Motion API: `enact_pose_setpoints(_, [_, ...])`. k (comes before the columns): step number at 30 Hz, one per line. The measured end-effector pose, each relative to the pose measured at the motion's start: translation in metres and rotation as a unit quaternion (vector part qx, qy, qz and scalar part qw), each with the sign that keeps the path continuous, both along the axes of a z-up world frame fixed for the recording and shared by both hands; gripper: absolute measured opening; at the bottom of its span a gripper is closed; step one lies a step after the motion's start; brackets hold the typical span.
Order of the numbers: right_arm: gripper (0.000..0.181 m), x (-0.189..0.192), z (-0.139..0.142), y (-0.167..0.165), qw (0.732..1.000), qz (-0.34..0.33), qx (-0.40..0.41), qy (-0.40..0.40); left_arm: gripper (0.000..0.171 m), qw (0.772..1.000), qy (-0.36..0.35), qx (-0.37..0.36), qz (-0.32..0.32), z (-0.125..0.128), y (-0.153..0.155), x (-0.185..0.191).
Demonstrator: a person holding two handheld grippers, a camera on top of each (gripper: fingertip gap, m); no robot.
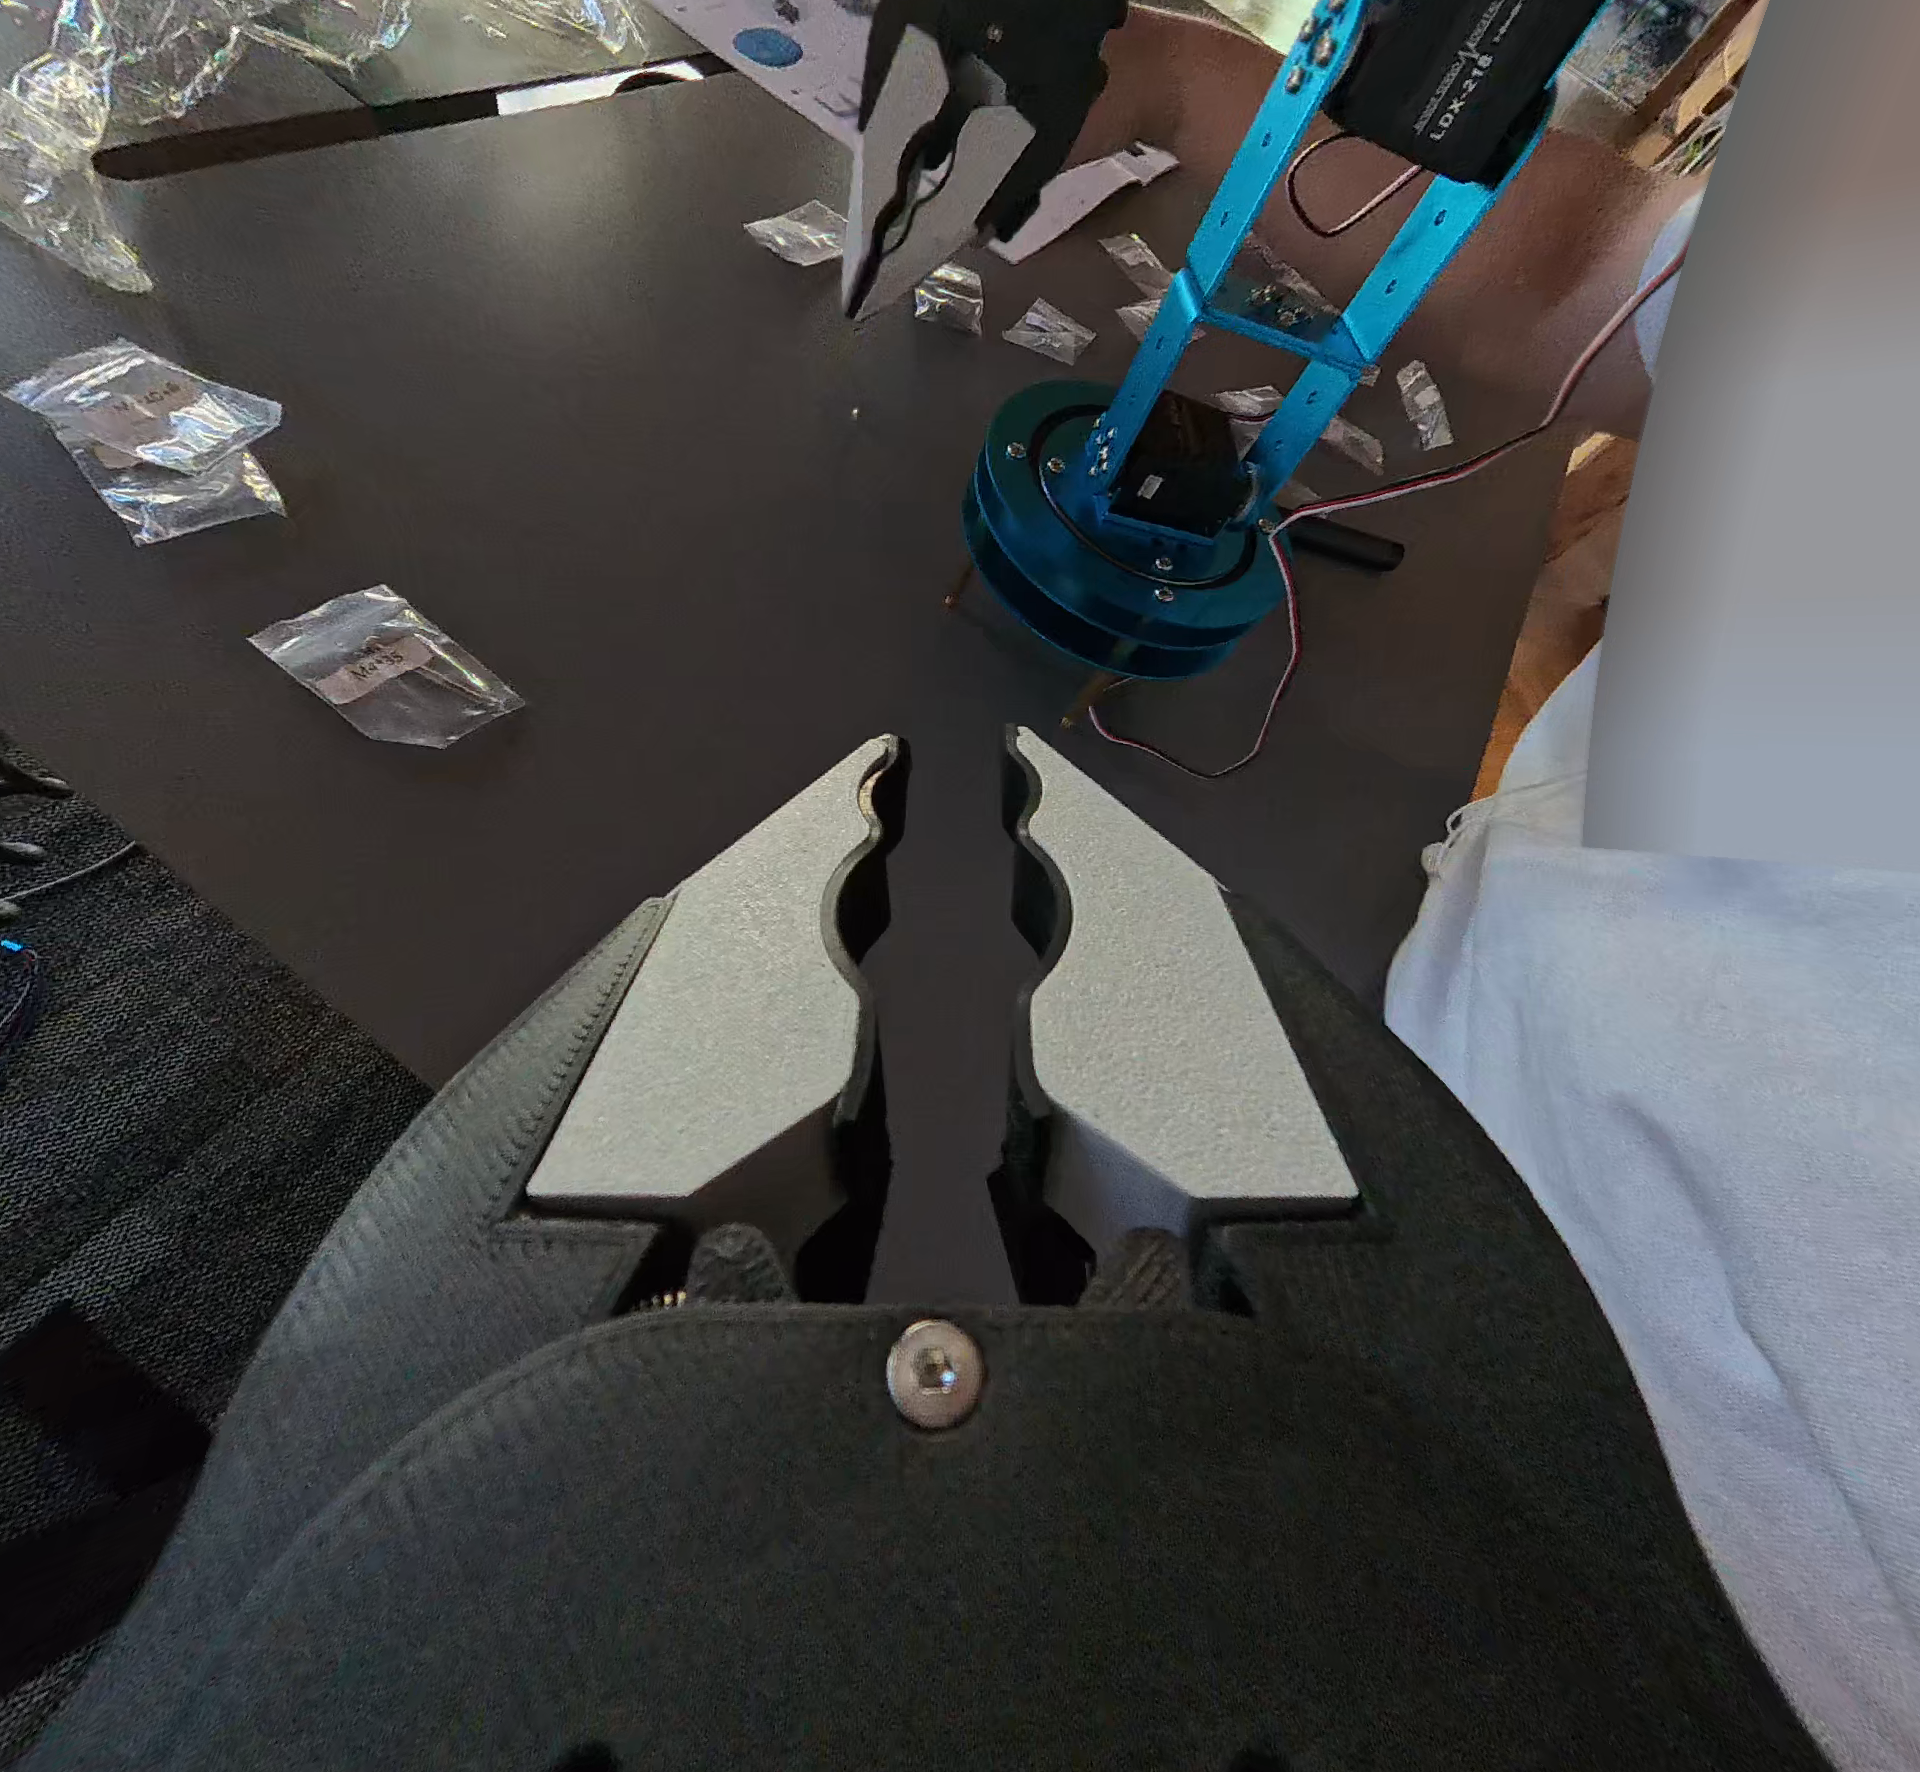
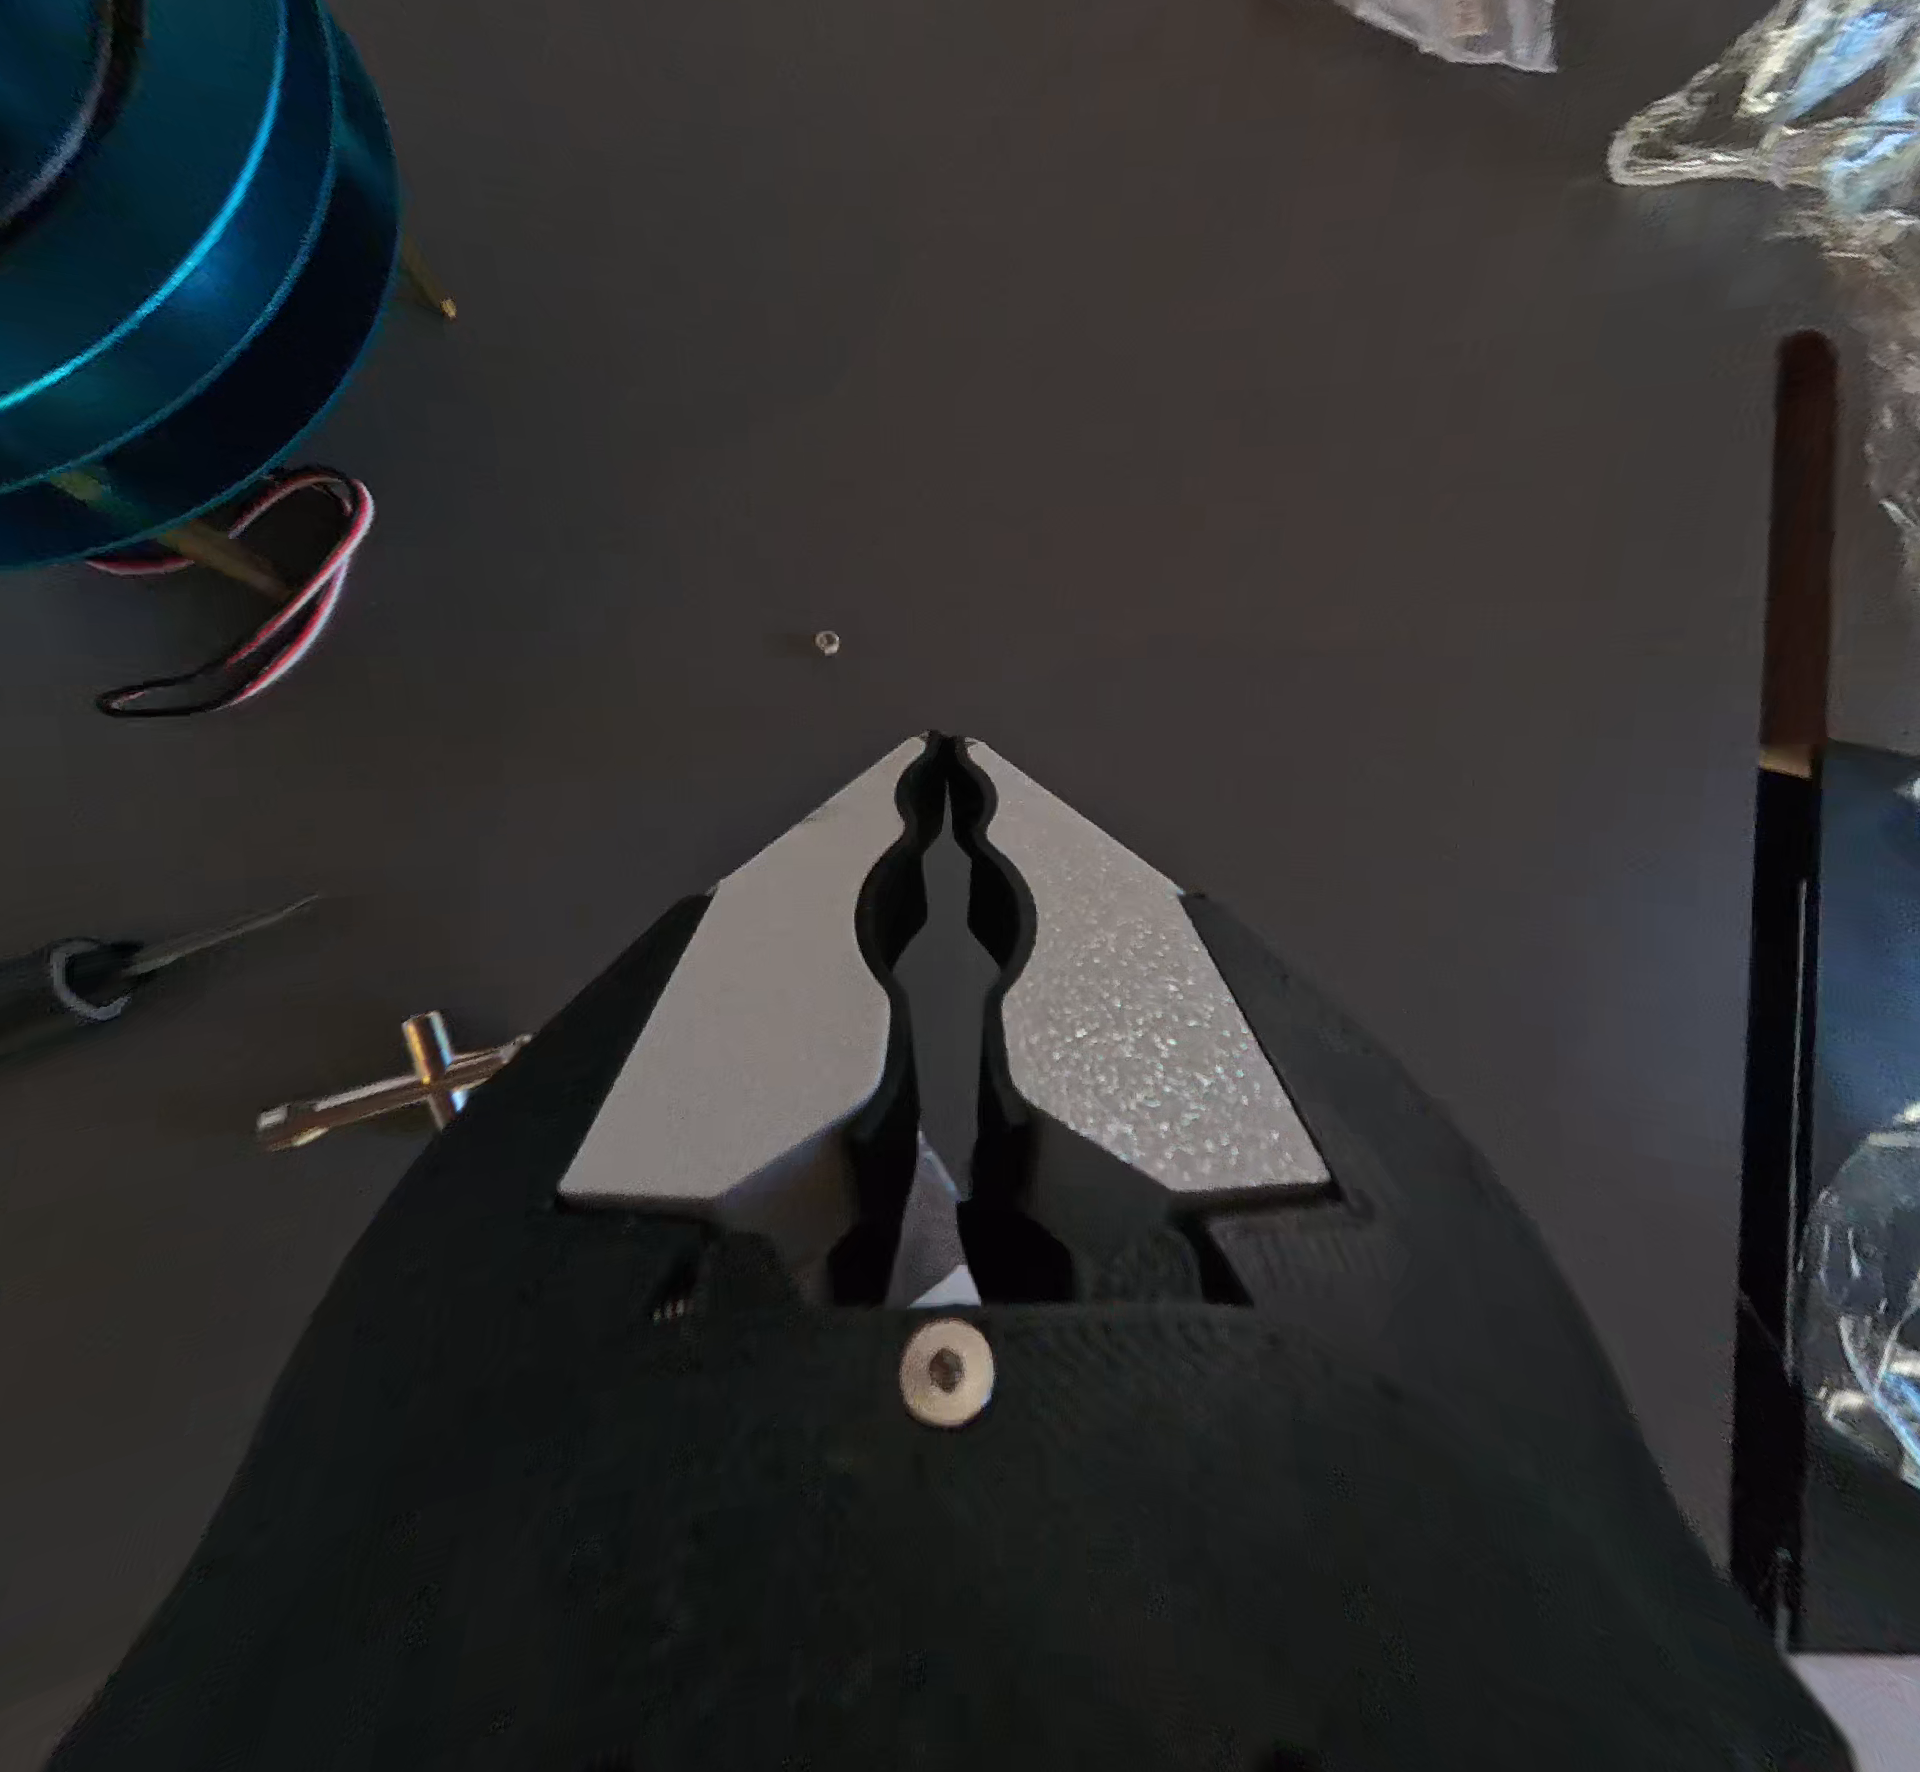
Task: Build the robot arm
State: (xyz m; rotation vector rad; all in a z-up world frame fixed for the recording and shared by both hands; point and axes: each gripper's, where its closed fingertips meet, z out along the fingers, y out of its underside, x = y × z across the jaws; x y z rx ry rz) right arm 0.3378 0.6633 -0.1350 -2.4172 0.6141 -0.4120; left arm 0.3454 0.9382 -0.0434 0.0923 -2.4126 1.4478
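Observation:
My right gripper (image 2: 943, 740) is shut with nothing between its tips, low over the dark table (image 2: 1143, 372). A tiny metal nut (image 2: 827, 644) lies loose on the table just ahead and left of those tips. In the left wrist view the right gripper (image 1: 862, 299) points down at the table, with the nut (image 1: 855, 413) a little in front of it. My left gripper (image 1: 954, 746) is open by a narrow gap and empty, held above the table near the blue robot-arm kit's round base (image 1: 1122, 559).
The blue arm (image 1: 1278, 268) carries a black servo (image 1: 1465, 29) and trailing wires (image 2: 260, 631). A cross-shaped metal wrench (image 2: 395, 1094) and a screwdriver (image 2: 104, 979) lie left of the right gripper. Small plastic bags (image 1: 384, 668) are scattered about. A black box (image 2: 1787, 1099) stands at right. Across from one pair of fingers to the other is roughly 30 cm.

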Motion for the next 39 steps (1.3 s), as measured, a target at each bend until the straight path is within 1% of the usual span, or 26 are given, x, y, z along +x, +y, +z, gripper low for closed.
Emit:
enact_pose_setpoints(1, [0.0, -0.002, 0.002, -0.001, 1.0, -0.011, 0.013, 0.0, 0.017, 1.0, 0.001, -0.004, -0.001, 0.003, 0.0, -0.002])
enact_pose_setpoints(3, [0.008, -0.007, 0.003, 0.01, 0.999, -0.017, 0.049, 0.01, 0.017, 1.0, 0.009, -0.013, -0.003, 0.009, -0.001, -0.004])
enact_pose_setpoints(4, [0.011, -0.011, 0.0, 0.018, 0.999, -0.009, 0.051, 0.016, 0.017, 1.0, 0.012, -0.016, -0.003, 0.011, -0.001, -0.006])
enact_pose_setpoints(7, [0.017, -0.015, -0.013, 0.031, 0.999, -0.022, 0.033, 0.03, 0.017, 1.0, 0.008, -0.021, -0.003, 0.012, -0.002, -0.01])
enact_pose_setpoints(11, [0.016, -0.014, -0.021, 0.031, 0.999, -0.027, 0.019, 0.026, 0.017, 1.0, 0.018, -0.018, -0.007, 0.001, 0.001, -0.014])
enact_pose_setpoints(13, [0.014, -0.015, -0.022, 0.034, 0.999, -0.012, 0.014, 0.041, 0.017, 0.999, 0.025, -0.02, -0.003, -0.003, 0.003, -0.012])
enact_pose_setpoints(15, [0.014, -0.016, -0.025, 0.031, 0.999, 0.005, -0.019, 0.049, 0.017, 0.999, 0.036, -0.025, -0.001, -0.004, 0.003, -0.009])
enact_pose_setpoints(17, [0.014, -0.014, -0.026, 0.032, 0.998, 0.011, -0.026, 0.055, 0.017, 0.999, 0.041, -0.027, -0.001, -0.004, 0.003, -0.007])
enact_pose_setpoints(20, [0.014, -0.014, -0.028, 0.033, 0.995, -0.001, -0.02, 0.093, 0.017, 0.999, 0.041, -0.025, -0.005, -0.005, 0.0, -0.006])
enact_pose_setpoints(24, [0.015, -0.014, -0.027, 0.034, 0.993, -0.033, -0.025, 0.107, 0.017, 0.999, 0.036, -0.02, -0.011, -0.006, -0.004, -0.007])
enact_pose_setpoints(28, [0.012, -0.012, -0.028, 0.034, 0.994, -0.055, -0.036, 0.087, 0.016, 0.999, 0.037, -0.021, -0.015, -0.007, -0.007, -0.006])
enact_pose_setpoints(33, [0.01, -0.013, -0.028, 0.036, 0.995, -0.027, -0.062, 0.07, 0.016, 0.999, 0.044, -0.015, -0.021, -0.01, -0.01, -0.004])
enact_pose_setpoints(37, [0.01, -0.011, -0.029, 0.036, 0.993, -0.007, -0.085, 0.086, 0.016, 0.999, 0.042, -0.009, -0.026, -0.011, -0.011, -0.007])
enact_pose_setpoints(39, [0.007, -0.011, -0.029, 0.037, 0.991, 0.003, -0.096, 0.096, 0.016, 0.999, 0.042, -0.006, -0.026, -0.011, -0.011, -0.008])
